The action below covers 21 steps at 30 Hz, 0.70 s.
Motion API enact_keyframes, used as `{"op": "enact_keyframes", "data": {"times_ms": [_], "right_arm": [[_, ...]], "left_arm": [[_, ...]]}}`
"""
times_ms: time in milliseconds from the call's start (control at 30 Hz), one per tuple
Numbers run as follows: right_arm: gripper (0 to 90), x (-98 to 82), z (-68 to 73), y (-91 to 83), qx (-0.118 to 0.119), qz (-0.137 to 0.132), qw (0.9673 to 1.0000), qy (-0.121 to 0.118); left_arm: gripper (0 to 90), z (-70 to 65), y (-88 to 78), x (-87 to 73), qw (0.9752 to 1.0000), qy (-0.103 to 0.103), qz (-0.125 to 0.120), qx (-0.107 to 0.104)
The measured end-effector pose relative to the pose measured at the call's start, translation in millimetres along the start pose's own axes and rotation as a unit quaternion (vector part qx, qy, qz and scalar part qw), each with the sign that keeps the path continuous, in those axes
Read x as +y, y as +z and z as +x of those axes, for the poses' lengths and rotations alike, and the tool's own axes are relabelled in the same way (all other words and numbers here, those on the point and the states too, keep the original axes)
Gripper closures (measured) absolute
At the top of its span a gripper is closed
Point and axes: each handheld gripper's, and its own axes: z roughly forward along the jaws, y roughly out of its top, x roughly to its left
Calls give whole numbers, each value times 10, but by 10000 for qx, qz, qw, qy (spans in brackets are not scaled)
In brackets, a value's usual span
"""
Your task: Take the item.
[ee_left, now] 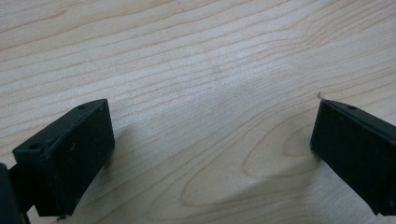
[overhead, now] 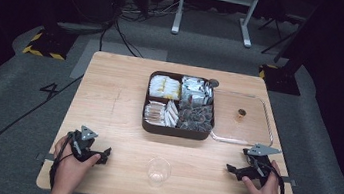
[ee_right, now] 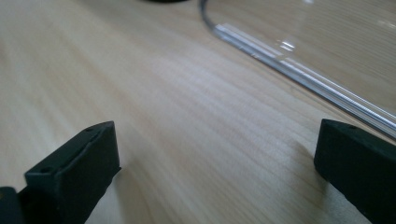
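Two hand-held grippers rest low on a pale wooden table [overhead: 110, 94], one at each near corner, each gripped by a hand that comes in from the bottom of the high view. The left gripper [overhead: 102, 154] lies under the left hand [overhead: 72, 167] near the table's front left edge, and the left gripper view shows its black jaws spread wide over bare wood grain with nothing between them. The right gripper [overhead: 232, 169], held by the right hand [overhead: 263, 190], sits near the front right edge; the right gripper view shows its jaws likewise spread wide and empty, with the rim of a clear plastic lid [ee_right: 299, 70] just beyond them. In the high view that clear lid [overhead: 256, 133] lies flat on the table, touching the right side of a dark brown compartment tray [overhead: 175, 130], and a small brown object [overhead: 241, 113] rests on it. The tray stands at the middle of the table and holds four sections of wrapped snacks: yellow-and-white packets at back left, silver packets at back right, pale packets at front left, dark ones at front right. A clear plastic cup [overhead: 158, 171] stands upright near the front edge, between the two grippers and well apart from both.
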Motion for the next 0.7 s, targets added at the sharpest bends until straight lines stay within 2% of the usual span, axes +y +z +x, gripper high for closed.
{"op": "enact_keyframes", "data": {"times_ms": [33,67,133,200,333,367,400,467,533,700], "right_arm": [[4,15,35,15,-179,-31,9996,236],[0,19,68,27,-324,22,9993,182],[0,16,101,28,-293,61,9995,56],[0,33,113,45,-407,60,9990,165],[1,52,138,67,-398,59,9991,165],[1,48,147,65,-407,53,9990,166],[2,42,157,58,-408,61,9990,174],[3,33,159,48,-410,58,9990,165],[15,27,158,41,-392,43,9991,133],[28,20,148,30,-343,14,9993,129]], "left_arm": [[0,0,0,0,10000,-1,1,1],[0,-1,0,0,10000,0,1,4],[0,-5,-2,-1,10000,-8,5,25],[2,-14,6,7,10000,18,-3,9],[2,-23,12,13,9998,131,9,-114],[1,-16,10,14,9995,258,-1,-189],[17,-17,4,10,9994,267,-47,-227],[80,-15,-3,8,9993,258,-74,-241],[156,25,-13,9,9996,135,-187,-140],[180,33,18,61,9997,69,-223,-79]]}}
